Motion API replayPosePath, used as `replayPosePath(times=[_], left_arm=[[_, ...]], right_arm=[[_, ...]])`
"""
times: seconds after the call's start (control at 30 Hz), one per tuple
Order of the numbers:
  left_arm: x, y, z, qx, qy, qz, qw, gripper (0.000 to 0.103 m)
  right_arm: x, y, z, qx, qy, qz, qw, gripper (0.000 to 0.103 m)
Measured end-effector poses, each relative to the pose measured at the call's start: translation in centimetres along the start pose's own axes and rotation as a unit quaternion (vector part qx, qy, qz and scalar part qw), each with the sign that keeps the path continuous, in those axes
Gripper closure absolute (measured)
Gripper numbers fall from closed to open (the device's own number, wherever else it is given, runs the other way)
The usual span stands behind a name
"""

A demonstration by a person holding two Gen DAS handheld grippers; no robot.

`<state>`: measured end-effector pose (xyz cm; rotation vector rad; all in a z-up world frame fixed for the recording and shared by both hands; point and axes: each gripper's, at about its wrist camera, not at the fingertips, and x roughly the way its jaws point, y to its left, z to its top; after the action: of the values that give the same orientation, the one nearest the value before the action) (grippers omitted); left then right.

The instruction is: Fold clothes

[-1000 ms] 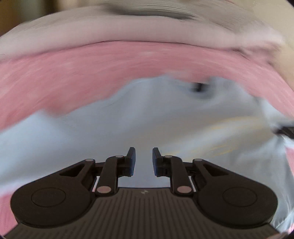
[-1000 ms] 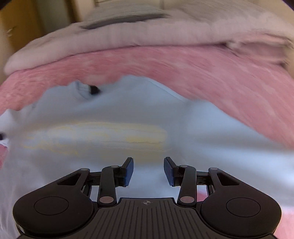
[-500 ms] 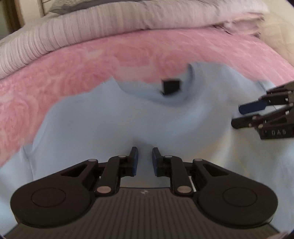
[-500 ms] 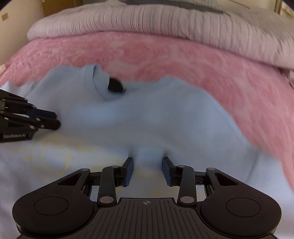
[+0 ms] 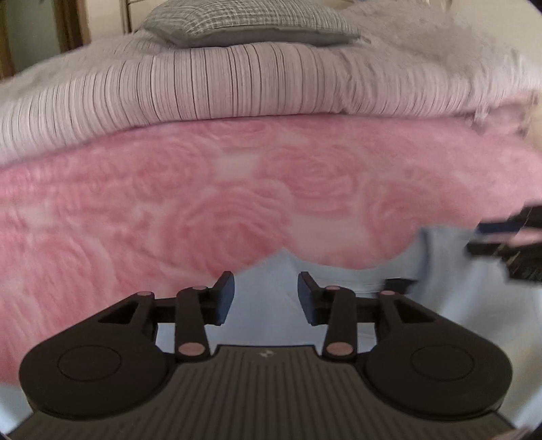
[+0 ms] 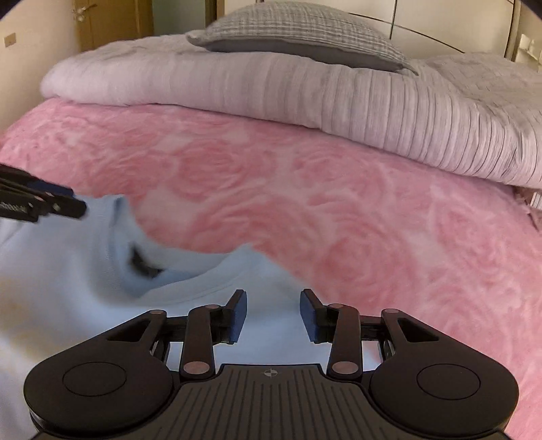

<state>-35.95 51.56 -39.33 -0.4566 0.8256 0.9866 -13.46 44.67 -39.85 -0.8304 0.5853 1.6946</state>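
Observation:
A light blue sweatshirt (image 6: 67,291) lies flat on a pink blanket (image 6: 338,203), its ribbed collar (image 6: 169,281) with a dark label towards the bed's head. My left gripper (image 5: 266,298) is over the sweatshirt's (image 5: 440,304) top edge left of the collar. Its jaws are opening, with blue cloth lying between the pads and not pressed. My right gripper (image 6: 273,311) is over the shoulder edge right of the collar, its jaws apart and widening slightly over loose cloth. Each gripper also shows in the other's view: the right gripper (image 5: 501,243) and the left gripper (image 6: 50,203).
A folded striped duvet (image 5: 237,84) lies across the bed beyond the pink blanket (image 5: 237,203), with a grey checked pillow (image 6: 298,30) on top. A wooden door (image 6: 111,23) and pale walls stand behind. Pink blanket stretches to both sides of the sweatshirt.
Both grippers have moved up the sweatshirt from its chest to the shoulder edge beside the collar. The left jaws have spread much wider; the right jaws look about the same.

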Motion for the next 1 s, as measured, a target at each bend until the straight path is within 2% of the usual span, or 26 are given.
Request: replayPosePath(times=[0.2,0.27,0.3,0.37,0.4,0.47,0.57,0.67,0.77,0.87,0.93,1.0], left_arm=[[2.8,-0.8,-0.7,0.099,0.008,0.000,0.9951,0.061],[3.2,-0.9,-1.0,0.120,0.001,-0.020,0.9926,0.077],[3.2,-1.0,-1.1,0.127,-0.002,-0.029,0.9914,0.089],[3.0,-1.3,-1.4,0.139,-0.016,-0.027,0.9898,0.095],[2.7,-1.3,-1.6,0.140,-0.025,-0.024,0.9895,0.096],[2.1,-0.6,-1.9,0.114,-0.045,-0.024,0.9922,0.096],[1.4,1.4,-2.3,0.040,-0.070,-0.031,0.9963,0.096],[1.8,2.2,-2.6,-0.011,-0.072,-0.042,0.9965,0.096],[3.2,1.1,-2.9,0.018,-0.057,-0.019,0.9980,0.094],[3.4,-0.9,-2.5,0.080,-0.055,0.020,0.9951,0.093],[2.9,-0.9,-2.0,0.073,-0.054,0.025,0.9955,0.091],[1.9,0.3,-1.4,0.019,-0.056,0.017,0.9981,0.088]], right_arm=[[1.9,0.3,0.7,-0.057,0.001,0.020,0.998,0.063],[2.9,0.8,0.5,-0.078,0.012,0.018,0.997,0.063],[3.3,1.0,0.3,-0.085,0.015,0.020,0.996,0.064],[3.4,0.9,0.1,-0.081,0.007,0.028,0.996,0.097],[3.4,0.9,0.1,-0.082,0.006,0.026,0.996,0.098],[3.0,0.7,0.1,-0.085,-0.005,0.023,0.996,0.099],[1.9,-0.1,0.0,-0.064,-0.036,0.010,0.997,0.100],[1.2,-0.4,-0.3,-0.033,-0.065,0.002,0.997,0.100],[2.8,0.0,-1.0,-0.033,-0.038,-0.007,0.999,0.100],[3.7,0.0,-0.8,-0.015,-0.018,-0.014,1.000,0.099],[3.4,-0.2,-0.3,-0.002,-0.009,-0.013,1.000,0.097],[2.6,-1.0,0.1,0.023,-0.005,-0.009,1.000,0.093]])
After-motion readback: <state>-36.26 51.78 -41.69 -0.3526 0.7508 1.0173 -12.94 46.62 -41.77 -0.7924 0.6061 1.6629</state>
